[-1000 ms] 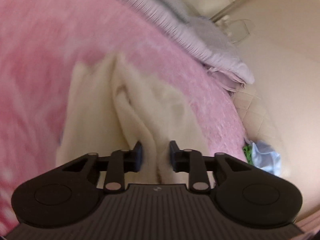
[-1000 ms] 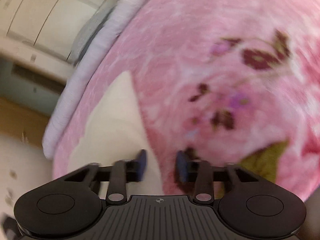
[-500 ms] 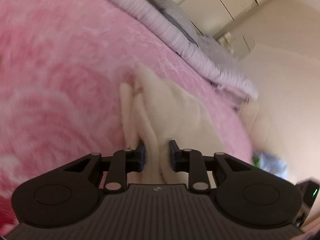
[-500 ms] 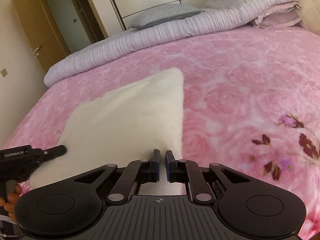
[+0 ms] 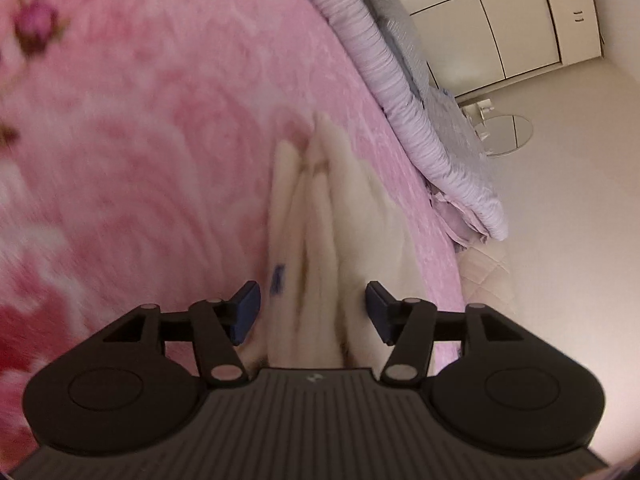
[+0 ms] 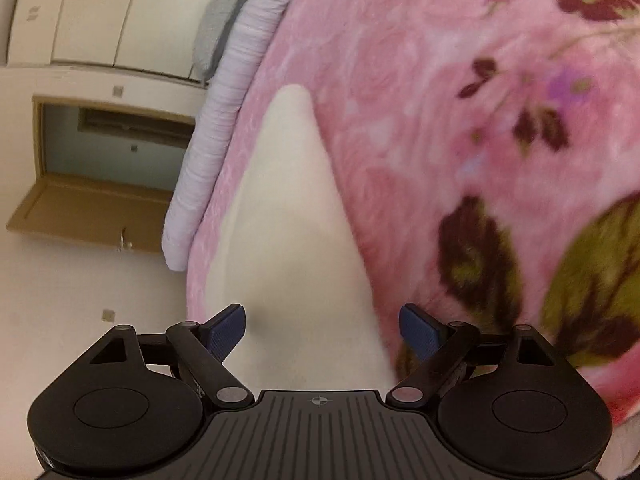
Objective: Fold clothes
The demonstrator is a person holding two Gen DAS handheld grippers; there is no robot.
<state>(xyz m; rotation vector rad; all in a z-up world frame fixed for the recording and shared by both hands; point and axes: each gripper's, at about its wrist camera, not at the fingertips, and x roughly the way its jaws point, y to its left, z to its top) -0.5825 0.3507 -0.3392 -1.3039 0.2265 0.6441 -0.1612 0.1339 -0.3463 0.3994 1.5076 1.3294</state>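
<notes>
You are letting go after a fold; your left tool (image 5: 312,312) is opening, with the cream garment (image 5: 320,216) bunched between its pads but no longer pinched; your right tool (image 6: 322,330) is spreading wide over the garment's flat panel. The garment lies near the side edge of the bed (image 5: 160,120). Next, judge a fresh edge to grip. Only the left view shows the stacked folds; only the right shows the doorway (image 6: 116,148).

Cream garment (image 5: 320,240) is soft matt cloth with a fine nap; pink blanket (image 5: 160,140) is plush fleece; lilac quilt (image 5: 420,120) is ribbed fabric; wardrobe doors (image 5: 520,20) are smooth satin panels; door (image 6: 92,216) looks wooden.
</notes>
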